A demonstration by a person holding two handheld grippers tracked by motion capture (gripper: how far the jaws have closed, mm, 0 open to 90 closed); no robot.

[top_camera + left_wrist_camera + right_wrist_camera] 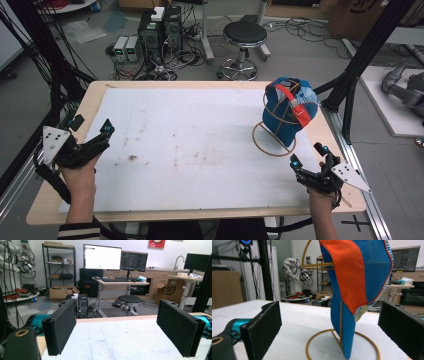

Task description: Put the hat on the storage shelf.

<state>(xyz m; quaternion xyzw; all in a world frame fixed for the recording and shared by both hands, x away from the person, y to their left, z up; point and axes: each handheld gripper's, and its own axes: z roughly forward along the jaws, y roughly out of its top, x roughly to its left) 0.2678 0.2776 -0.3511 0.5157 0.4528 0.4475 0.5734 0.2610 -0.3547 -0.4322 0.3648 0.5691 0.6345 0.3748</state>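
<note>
Right gripper view, cap (362,272) beyond open right gripper (337,332)

A cap (289,107) hangs on a wire stand (274,139) at the right rear of the worktop (200,150). The right tool (309,156) sits just in front of the stand, near the front right corner. The left tool (107,131) lies well apart at the left edge. Behind the worktop, on the floor, stands a stool (244,37), with what seem computer boxes (160,30) to its left.
</note>
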